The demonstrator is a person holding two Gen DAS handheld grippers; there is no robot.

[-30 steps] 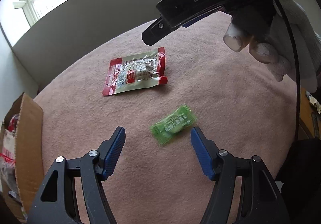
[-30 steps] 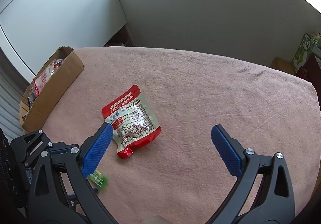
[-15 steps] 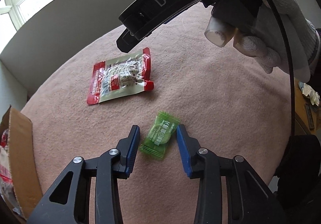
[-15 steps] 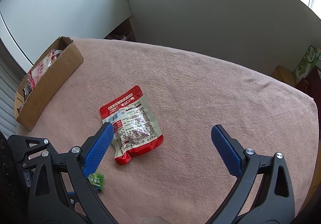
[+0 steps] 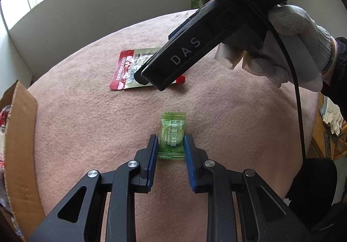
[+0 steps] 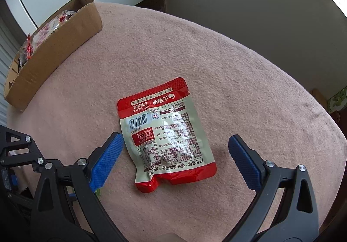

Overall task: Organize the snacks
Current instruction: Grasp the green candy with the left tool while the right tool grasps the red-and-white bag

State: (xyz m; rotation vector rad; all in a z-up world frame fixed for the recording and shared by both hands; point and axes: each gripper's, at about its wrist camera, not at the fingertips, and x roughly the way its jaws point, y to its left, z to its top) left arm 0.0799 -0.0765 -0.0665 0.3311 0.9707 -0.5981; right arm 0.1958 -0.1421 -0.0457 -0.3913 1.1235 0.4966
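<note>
Candy [image 5: 172, 134] in a green wrapper lies flat on the pink cloth [image 5: 86, 125], right between the blue pads of the left claw [image 5: 169, 144]. That claw has just been closing, and now its pads touch both long sides of the wrapper, pinching it low down near the crimped end. To do this well, the squeeze should stay soft, because the wrapper is thin and slippery, and the lift should go straight up.

Over by the red and white packet [image 6: 164, 133], the right claw [image 6: 175, 146] hangs spread wide, one pad on each side, not touching it. It needs to come lower and close on the packet's flat middle, not the puffy bottom.

A cardboard box [image 6: 54, 46] with more snacks inside sits at the far edge of the cloth, well apart from both. I guess that is where both snacks should go.
</note>
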